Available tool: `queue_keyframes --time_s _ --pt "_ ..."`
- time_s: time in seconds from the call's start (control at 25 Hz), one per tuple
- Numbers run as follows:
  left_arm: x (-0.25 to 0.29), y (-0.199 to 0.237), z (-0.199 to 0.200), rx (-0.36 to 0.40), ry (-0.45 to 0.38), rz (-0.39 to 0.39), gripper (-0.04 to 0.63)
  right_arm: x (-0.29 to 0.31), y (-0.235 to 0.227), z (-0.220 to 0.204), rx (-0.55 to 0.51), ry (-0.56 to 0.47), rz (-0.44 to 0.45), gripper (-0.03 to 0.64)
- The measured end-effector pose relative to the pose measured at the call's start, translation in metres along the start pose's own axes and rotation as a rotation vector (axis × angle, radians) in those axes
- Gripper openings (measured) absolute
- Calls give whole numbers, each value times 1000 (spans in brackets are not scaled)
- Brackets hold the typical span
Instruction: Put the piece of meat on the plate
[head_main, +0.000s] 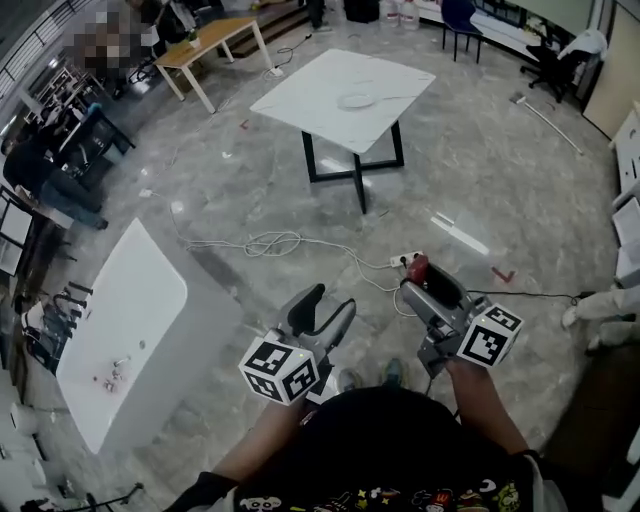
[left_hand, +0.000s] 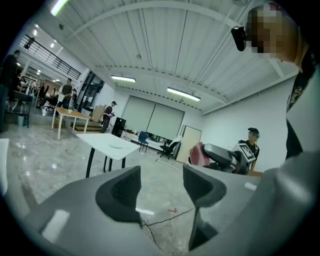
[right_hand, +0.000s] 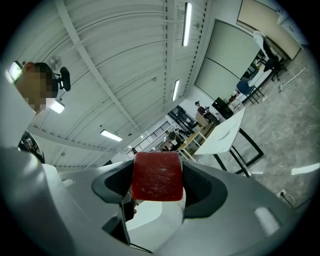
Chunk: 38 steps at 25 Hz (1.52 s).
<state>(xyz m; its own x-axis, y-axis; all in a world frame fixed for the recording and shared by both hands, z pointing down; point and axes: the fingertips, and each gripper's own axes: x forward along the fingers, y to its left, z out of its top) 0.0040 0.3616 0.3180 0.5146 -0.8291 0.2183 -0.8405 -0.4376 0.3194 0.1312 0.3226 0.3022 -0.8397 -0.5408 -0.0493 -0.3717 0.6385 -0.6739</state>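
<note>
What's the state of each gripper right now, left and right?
Left gripper: open, nothing between its jaws.
Right gripper: closed on the piece of meat.

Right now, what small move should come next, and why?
Probably carry the piece of meat forward toward the plate. The right tool is clamped on the meat, and the plate sits on the white table well ahead across the floor.

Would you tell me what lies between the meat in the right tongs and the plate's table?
Head view: only bare floor, with a loose white cable lying near the right tongs holding the meat; the table with the plate stands beyond.
</note>
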Motion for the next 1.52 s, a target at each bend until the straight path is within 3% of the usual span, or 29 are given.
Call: queue_keyframes --time_s 0.36,0.64,0.92,1.04,1.52 --pt "40 -38 -13 10 42 -22 382 -39 -35 12 -5 16 -36 328" --pt "72 -49 -34 1 64 7 380 -52 -71 20 1 41 -32 328" --pt "76 -30 -30 9 46 48 279 -36 -79 25 -10 52 -15 328" --pt "77 -20 -30 11 38 61 202 -27 -81 24 -24 56 -17 329" --pt "97 40 -13 -3 64 18 201 39 -91 26 -20 73 -53 328"
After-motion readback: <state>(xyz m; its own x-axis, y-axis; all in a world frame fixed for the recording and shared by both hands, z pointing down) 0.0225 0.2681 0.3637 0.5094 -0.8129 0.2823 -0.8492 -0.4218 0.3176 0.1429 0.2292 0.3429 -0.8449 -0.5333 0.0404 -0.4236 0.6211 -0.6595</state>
